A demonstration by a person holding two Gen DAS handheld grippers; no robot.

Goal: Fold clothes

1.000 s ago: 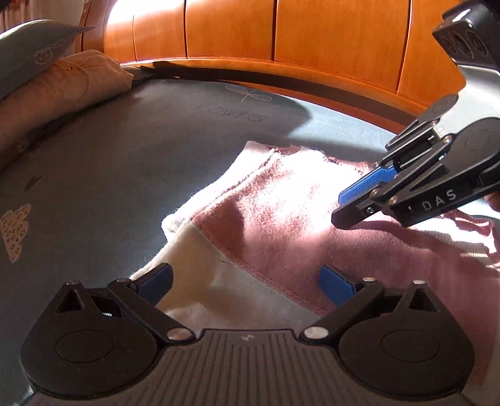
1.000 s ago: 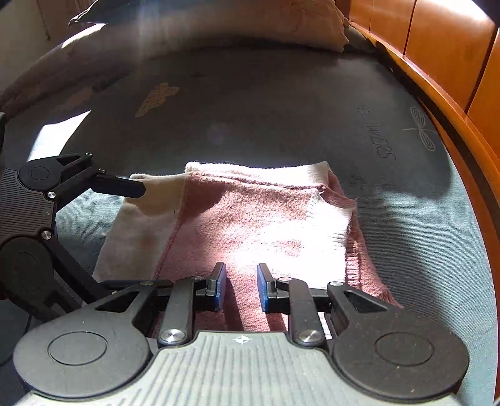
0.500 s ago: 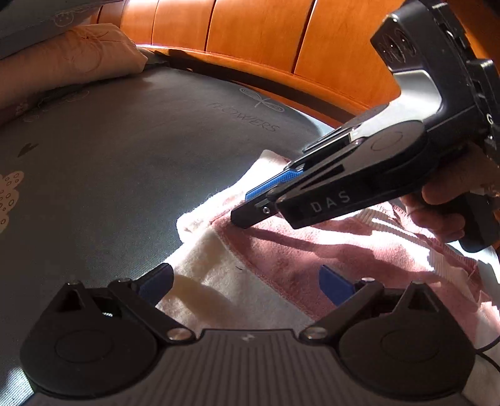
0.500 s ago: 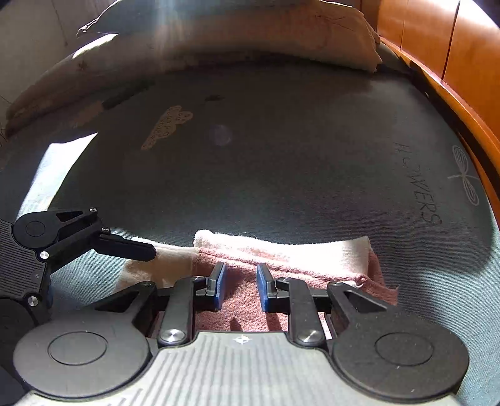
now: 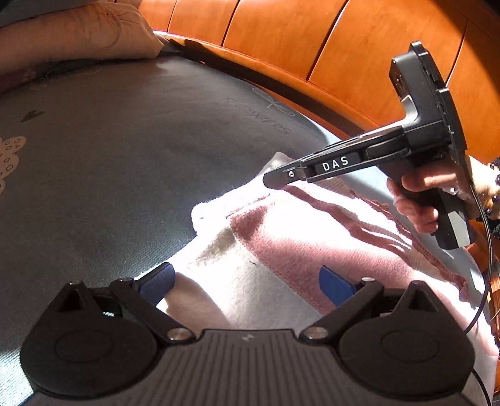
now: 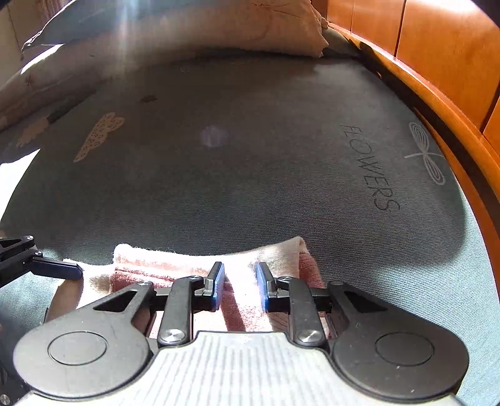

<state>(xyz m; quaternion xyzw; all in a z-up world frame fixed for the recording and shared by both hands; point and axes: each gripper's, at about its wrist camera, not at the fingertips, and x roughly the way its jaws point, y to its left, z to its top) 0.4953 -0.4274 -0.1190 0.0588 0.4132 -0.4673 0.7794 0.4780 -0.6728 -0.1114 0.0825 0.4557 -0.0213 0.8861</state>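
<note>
A folded pink and cream garment [image 5: 281, 237] lies flat on the grey-blue bed sheet [image 5: 109, 156]. My left gripper [image 5: 245, 276] is open wide, its blue pads straddling the garment's cream near corner. My right gripper [image 6: 240, 274] hovers over the garment's far edge [image 6: 175, 262], its pads a narrow gap apart with nothing pinched between them. From the left wrist view the right gripper's tip [image 5: 272, 181] points down at that far edge, held by a hand [image 5: 418, 200]. One left finger [image 6: 59, 268] shows at the edge of the right wrist view.
An orange wooden board [image 5: 312, 40] curves along the bed's side [image 6: 437, 47]. Pillows [image 6: 218, 28] are piled at the far end [image 5: 78, 34]. The sheet beyond the garment carries a "FLOWERS" print [image 6: 372, 168]. A cable [image 5: 484, 281] hangs from the right gripper.
The right gripper has travelled across the garment from its middle to its far edge. The left gripper has rolled and shifted a little, still over the cream corner. Both jaws kept their width.
</note>
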